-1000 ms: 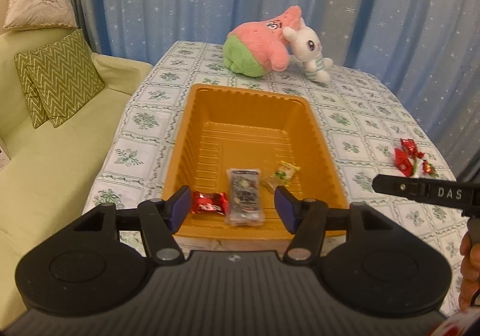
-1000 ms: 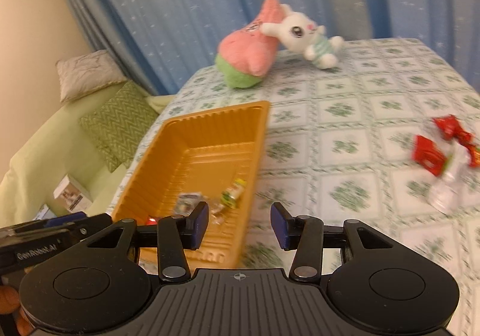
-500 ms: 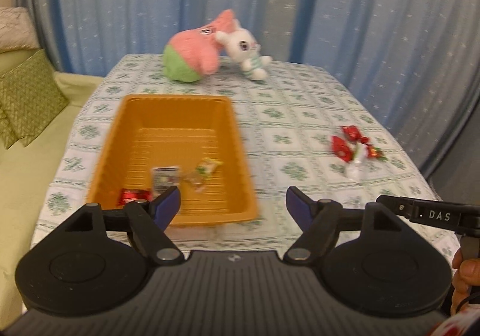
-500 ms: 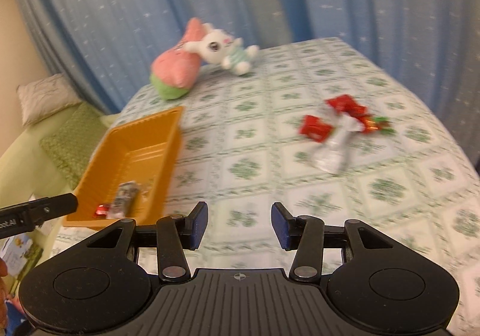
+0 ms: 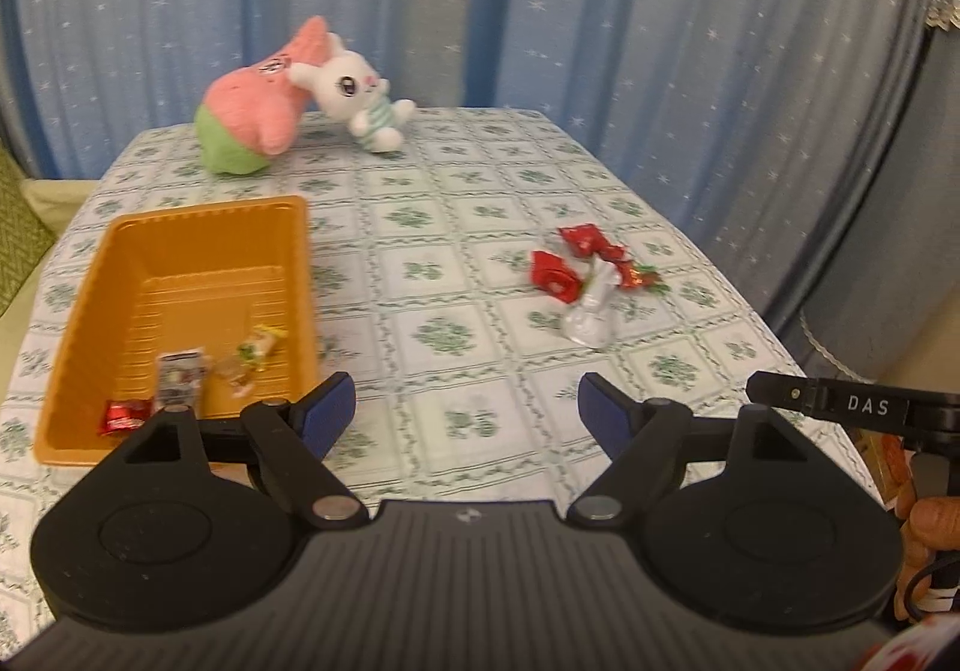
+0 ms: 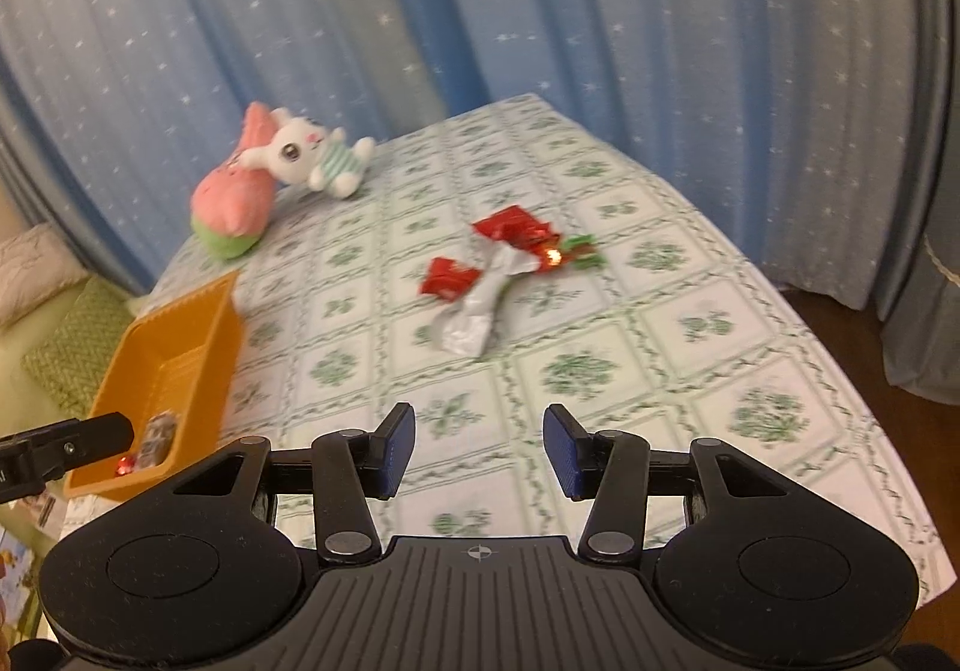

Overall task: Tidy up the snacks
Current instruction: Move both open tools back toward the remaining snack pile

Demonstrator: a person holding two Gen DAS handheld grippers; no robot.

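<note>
Several wrapped snacks (image 6: 504, 263) lie heaped on the table (image 6: 690, 383), well apart from the orange tray (image 5: 180, 275). My left tool (image 5: 462, 413) has just been opening, empty; my right tool (image 6: 478, 452) is released, empty. Wrappers look light, crinkly, slippery; I judge a twisted end grips best.

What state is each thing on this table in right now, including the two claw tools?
left gripper: open, nothing between its jaws, which have just been opening.
right gripper: open, empty.
orange tray: upright, a few snacks inside.
loose snack pile: on the tablecloth, outside the tray.
plush toys: lying together, far end.
</note>
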